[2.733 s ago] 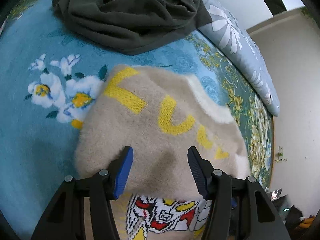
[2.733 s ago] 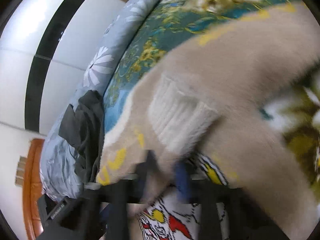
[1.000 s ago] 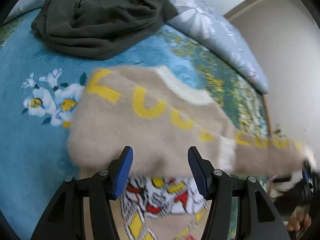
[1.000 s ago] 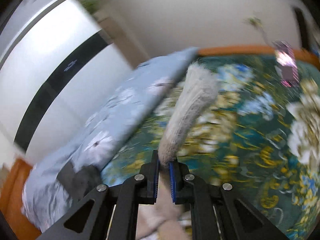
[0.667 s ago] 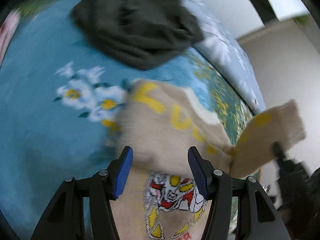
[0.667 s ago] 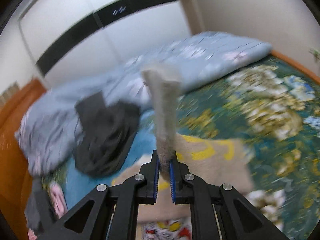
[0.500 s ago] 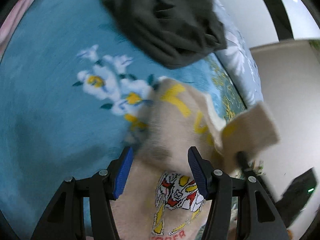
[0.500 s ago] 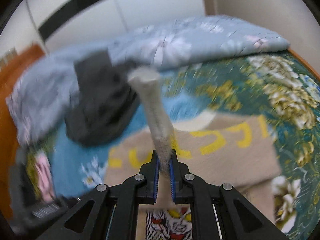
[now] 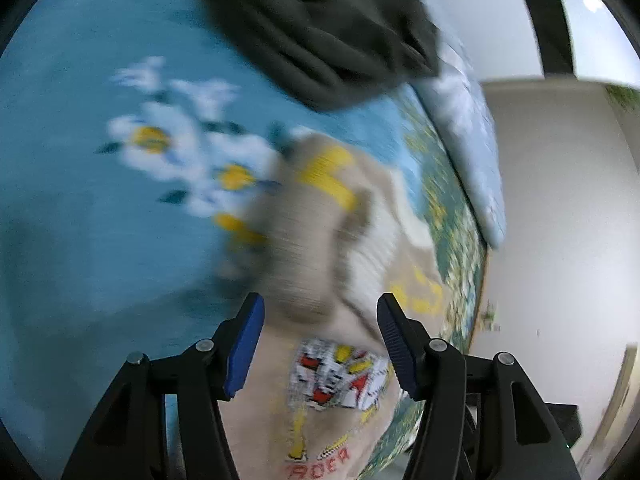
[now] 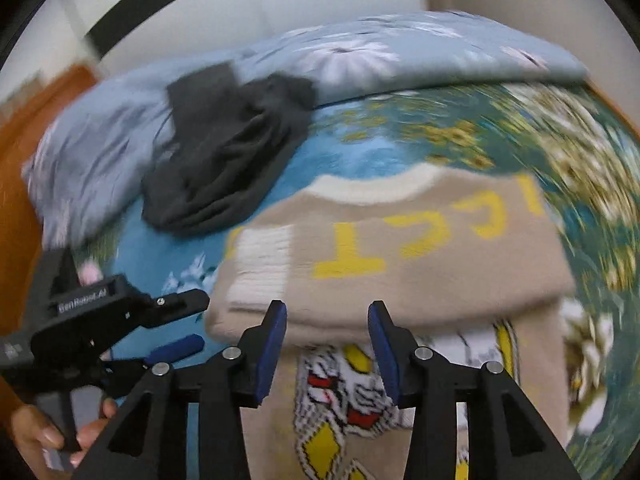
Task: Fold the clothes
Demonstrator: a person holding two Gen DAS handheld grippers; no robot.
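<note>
On the blue flowered bed [image 10: 352,156] lies the beige fuzzy sweater with yellow letters [image 10: 420,276], both sleeves folded across its chest. The right tongs [image 10: 328,340] and left tongs [image 9: 318,344] hover spread above it, gripping nothing. A dark grey crumpled garment [image 10: 228,152] sits toward the headboard edge.

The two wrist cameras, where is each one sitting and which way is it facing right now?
Left wrist: rides the left tool, open, looking down over the beige sweater toward the dark garment and wall; only its own fingers show.
Right wrist: rides the right tool, open, facing the sweater's folded sleeve and the blue duvet; the person's left hand shows, holding the left tool.
Shared: sweater, dark garment, duvet, floral bedspread.
</note>
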